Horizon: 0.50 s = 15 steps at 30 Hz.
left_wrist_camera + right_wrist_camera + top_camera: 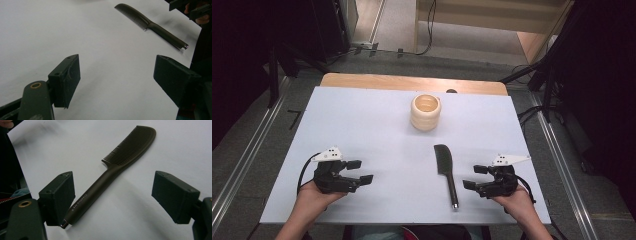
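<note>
Right now both grippers are resting near the tabletop's (362,125) front edge with jaws spread wide and nothing between them: the left gripper (360,171) toward the front left corner, the right gripper (475,177) toward the front right. A dark comb (445,169) is lying flat just beside the right gripper, handle toward the front edge; a cream ribbed cup (426,112) is standing near the back edge. The comb is sitting thin and flush, so closing jaws are probably risking skating over it or nudging it off the front edge.

High view overhead facing forward, both claw views low, sharing comb (152,23)
</note>
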Available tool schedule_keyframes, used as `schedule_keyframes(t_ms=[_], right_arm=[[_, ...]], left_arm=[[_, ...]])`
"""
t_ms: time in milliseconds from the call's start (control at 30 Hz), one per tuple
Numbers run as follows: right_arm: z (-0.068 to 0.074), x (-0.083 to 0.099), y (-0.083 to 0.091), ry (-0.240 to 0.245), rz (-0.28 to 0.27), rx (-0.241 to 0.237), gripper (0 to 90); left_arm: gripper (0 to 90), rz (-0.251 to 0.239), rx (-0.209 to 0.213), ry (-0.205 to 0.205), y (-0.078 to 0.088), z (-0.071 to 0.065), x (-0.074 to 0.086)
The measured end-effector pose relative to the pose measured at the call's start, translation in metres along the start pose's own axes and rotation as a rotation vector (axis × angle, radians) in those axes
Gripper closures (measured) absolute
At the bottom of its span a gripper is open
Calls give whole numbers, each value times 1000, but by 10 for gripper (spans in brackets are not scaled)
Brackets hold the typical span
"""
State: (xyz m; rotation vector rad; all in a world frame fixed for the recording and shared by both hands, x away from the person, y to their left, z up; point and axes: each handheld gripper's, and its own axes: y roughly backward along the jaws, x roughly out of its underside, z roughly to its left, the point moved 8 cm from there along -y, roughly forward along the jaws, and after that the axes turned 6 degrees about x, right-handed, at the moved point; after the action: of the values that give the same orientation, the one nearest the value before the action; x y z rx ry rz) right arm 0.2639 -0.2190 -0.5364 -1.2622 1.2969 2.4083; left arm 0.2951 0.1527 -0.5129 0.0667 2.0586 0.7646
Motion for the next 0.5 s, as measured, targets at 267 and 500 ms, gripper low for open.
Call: schedule_keyframes(t_ms=[267, 500], right_arm=[[0, 0, 0, -4, 3, 7, 169], [0, 0, -2, -23, 6, 12, 169]], left_arm=[[225, -4, -12, -14, 0, 1, 0], [225, -6, -16, -17, 1, 2, 0]])
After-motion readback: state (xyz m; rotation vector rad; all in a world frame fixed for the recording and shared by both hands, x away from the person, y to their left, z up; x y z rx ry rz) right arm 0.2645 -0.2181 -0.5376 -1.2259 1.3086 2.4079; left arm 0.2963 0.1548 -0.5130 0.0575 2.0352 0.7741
